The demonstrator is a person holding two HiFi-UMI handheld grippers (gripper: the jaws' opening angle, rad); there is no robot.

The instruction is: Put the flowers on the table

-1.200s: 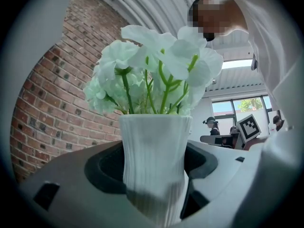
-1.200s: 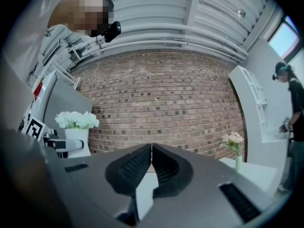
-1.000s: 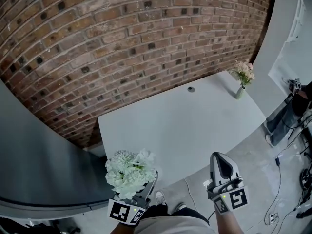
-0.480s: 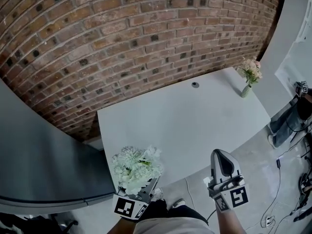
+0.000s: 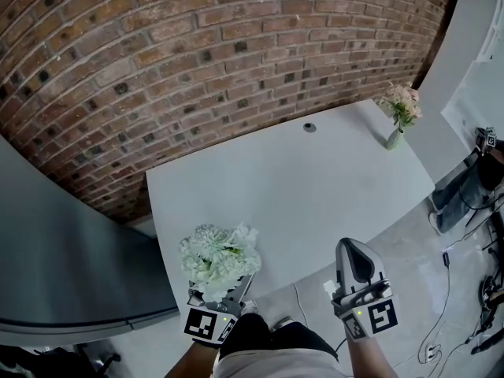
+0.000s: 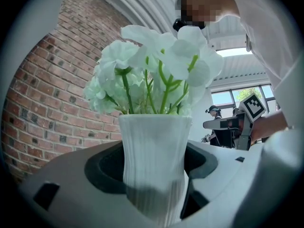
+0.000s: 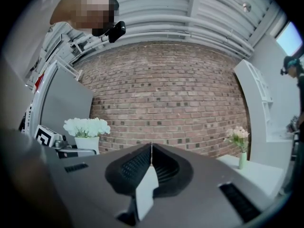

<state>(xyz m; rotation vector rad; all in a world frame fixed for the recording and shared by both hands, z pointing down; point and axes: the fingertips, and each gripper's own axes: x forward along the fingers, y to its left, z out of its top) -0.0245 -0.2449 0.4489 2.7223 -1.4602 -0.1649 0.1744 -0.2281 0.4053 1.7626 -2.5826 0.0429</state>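
White ribbed vase (image 6: 154,160) carrying a bunch of white flowers (image 6: 152,65) on green stems, clamped between the jaws of the left gripper (image 5: 228,294). We read the grip from the left gripper view. The jaws stand wide because the vase body is wide, and they bear on its flanks low down, which keeps the vessel upright and the blooms clear of the tool.

In the head view the bunch sits over the near left corner of the pale grey rectangular table (image 5: 299,187), which stands against a red brick wall (image 5: 197,53). We cannot tell whether the base touches the top. The right gripper (image 5: 352,252) hangs beyond the near edge with its jaws pressed together on nothing, so we judge it idle, kept aside to leave the approach free.

A slim green vase of pink flowers (image 5: 399,115) occupies the far right corner, well apart, and a small dark round fitting (image 5: 309,127) lies near the wall. We judge the placing unfinished: the vase needs lowering onto the top before release.
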